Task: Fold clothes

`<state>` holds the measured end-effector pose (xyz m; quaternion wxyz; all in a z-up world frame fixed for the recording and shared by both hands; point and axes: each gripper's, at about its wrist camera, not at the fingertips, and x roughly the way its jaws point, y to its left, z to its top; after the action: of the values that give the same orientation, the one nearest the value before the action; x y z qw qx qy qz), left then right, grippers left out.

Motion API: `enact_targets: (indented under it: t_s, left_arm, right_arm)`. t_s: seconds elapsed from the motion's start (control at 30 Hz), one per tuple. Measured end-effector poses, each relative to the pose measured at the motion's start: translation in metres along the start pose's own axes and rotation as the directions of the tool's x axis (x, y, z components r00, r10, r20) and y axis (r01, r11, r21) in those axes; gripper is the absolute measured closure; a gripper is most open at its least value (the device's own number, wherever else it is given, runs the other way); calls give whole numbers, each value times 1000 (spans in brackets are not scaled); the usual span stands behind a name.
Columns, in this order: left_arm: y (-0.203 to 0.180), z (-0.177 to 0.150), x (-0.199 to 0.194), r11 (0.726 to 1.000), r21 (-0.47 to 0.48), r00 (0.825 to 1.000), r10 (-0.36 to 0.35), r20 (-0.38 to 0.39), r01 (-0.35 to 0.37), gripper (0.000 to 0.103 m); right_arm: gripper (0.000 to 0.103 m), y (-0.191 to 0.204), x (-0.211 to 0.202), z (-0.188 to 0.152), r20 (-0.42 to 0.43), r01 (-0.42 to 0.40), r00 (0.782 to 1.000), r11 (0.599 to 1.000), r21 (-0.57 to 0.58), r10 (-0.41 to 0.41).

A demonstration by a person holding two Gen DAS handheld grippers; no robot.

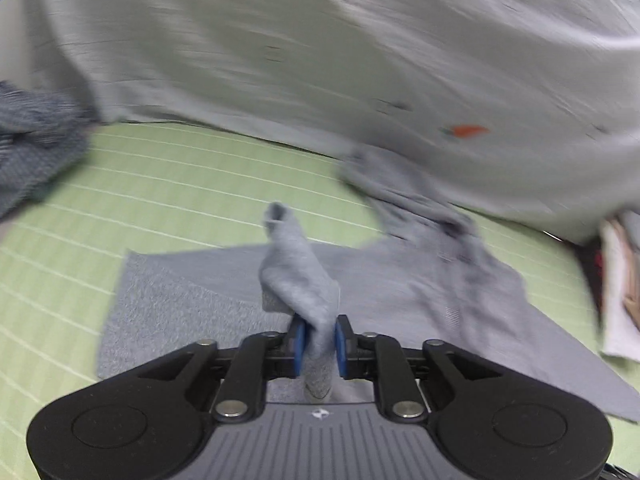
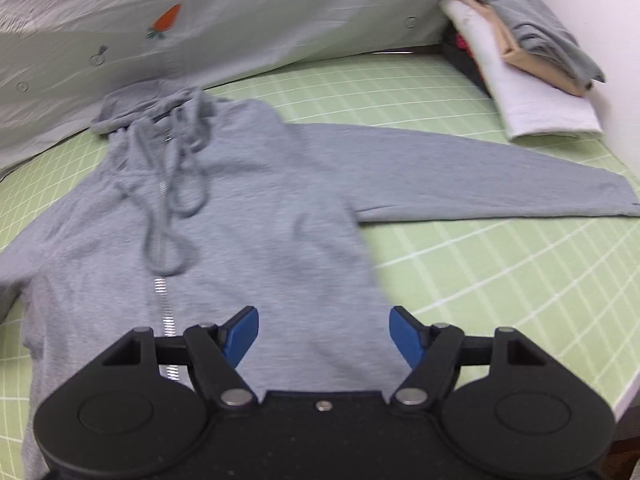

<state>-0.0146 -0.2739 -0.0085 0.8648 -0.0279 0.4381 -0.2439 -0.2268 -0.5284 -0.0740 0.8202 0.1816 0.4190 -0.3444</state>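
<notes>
A grey zip hoodie (image 2: pixel 256 216) lies face up on the green checked sheet (image 2: pixel 500 280), its right sleeve (image 2: pixel 500 172) stretched out flat and its drawstrings looped over the chest. My right gripper (image 2: pixel 324 336) is open and empty just above the hoodie's lower body. My left gripper (image 1: pixel 319 344) is shut on a bunched piece of the hoodie's grey fabric (image 1: pixel 298 276) and holds it lifted above the rest of the hoodie (image 1: pixel 180 304). The hood (image 1: pixel 420 208) lies crumpled ahead to the right.
A pale grey quilt with carrot prints (image 2: pixel 200 20) runs along the back of the bed. A stack of folded clothes (image 2: pixel 528 64) sits at the back right by the wall. A dark patterned garment (image 1: pixel 32 140) lies at the left.
</notes>
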Motion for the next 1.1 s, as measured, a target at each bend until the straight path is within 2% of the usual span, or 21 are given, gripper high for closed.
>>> enact_targets:
  t_s: [0.03, 0.07, 0.1, 0.13, 0.23, 0.33, 0.43, 0.57, 0.63, 0.73, 0.83, 0.97, 1.03, 1.07, 1.1]
  left_arm:
    - [-12, -4, 2, 1000, 18, 1000, -18, -21, 19, 51]
    - [-25, -8, 3, 999, 36, 998, -36, -42, 38, 38]
    - [-37, -12, 5, 997, 53, 997, -52, -62, 55, 18]
    - [-44, -17, 5, 996, 71, 997, -44, -67, 49, 12]
    - [-47, -26, 14, 994, 105, 992, 31, -118, -19, 10]
    - [-24, -28, 29, 993, 76, 974, 107, -200, -93, 9]
    - [3, -30, 28, 987, 65, 960, 157, -230, -146, 9]
    - [35, -29, 28, 983, 54, 951, 184, -248, -176, 8]
    - [46, -29, 30, 980, 61, 946, 198, -256, -188, 8]
    - [61, -32, 29, 983, 68, 946, 184, -265, -172, 8]
    - [73, -38, 28, 983, 63, 943, 181, -280, -170, 8]
    - [81, -48, 29, 986, 74, 937, 166, -308, -150, 8]
    - [81, -49, 27, 986, 69, 938, 167, -305, -153, 8]
    - [81, -49, 26, 986, 67, 938, 167, -303, -154, 8]
    - [80, -50, 25, 986, 65, 939, 168, -301, -155, 8]
  right_arm:
    - [28, -9, -2, 0, 7, 4, 1000, 1000, 0, -4]
    - [21, -17, -4, 1, 13, 7, 1000, 1000, 0, -7]
    - [6, -23, -5, 1, 20, 6, 1000, 1000, -2, -6]
    - [0, -27, -5, 2, 31, 6, 1000, 1000, -5, -6]
    - [0, -27, -3, 5, 35, -7, 999, 999, -43, 9]
    - [0, -14, 0, 8, 42, -52, 998, 997, -59, 54]
    - [0, 13, 5, 12, 35, -102, 994, 992, -81, 105]
    - [0, 60, 16, 12, -23, -156, 988, 984, -87, 155]
    - [0, 87, 20, 8, -73, -225, 973, 969, -107, 218]
    - [1, 128, 19, 0, -103, -271, 961, 949, -161, 257]
    - [10, 153, 22, -6, -117, -314, 947, 936, -159, 298]
    - [36, 168, 33, -14, -155, -316, 942, 942, -116, 297]
    - [37, 170, 34, -16, -157, -315, 942, 942, -116, 296]
    - [39, 170, 34, -15, -161, -317, 942, 939, -133, 295]
    - [47, 171, 34, -15, -166, -326, 939, 934, -148, 301]
